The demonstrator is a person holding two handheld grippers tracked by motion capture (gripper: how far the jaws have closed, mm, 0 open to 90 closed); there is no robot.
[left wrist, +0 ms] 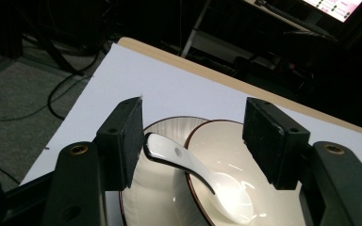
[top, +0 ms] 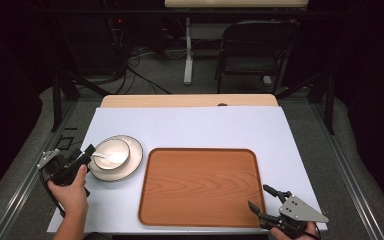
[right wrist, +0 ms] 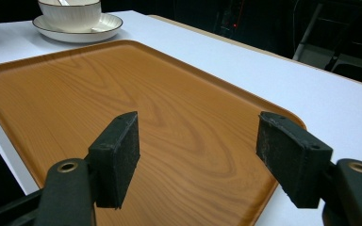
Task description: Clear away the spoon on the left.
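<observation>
Left gripper view has the left tool (left wrist: 193, 141) spread wide around a white spoon (left wrist: 202, 181), whose handle tip touches one pad (left wrist: 125, 141); the spoon lies in a bowl (left wrist: 245, 155) on a saucer (left wrist: 155, 197). Right tool (right wrist: 198, 155) gapes empty over the tray's (right wrist: 122, 94) near corner on the desk (right wrist: 311, 89).

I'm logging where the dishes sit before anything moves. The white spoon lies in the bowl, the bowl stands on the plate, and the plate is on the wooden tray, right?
Not quite. The plate is not on the wooden tray; it rests on the white table surface to the tray's left, as the high view shows. The spoon does lie in the bowl, which stands on the plate.
</observation>
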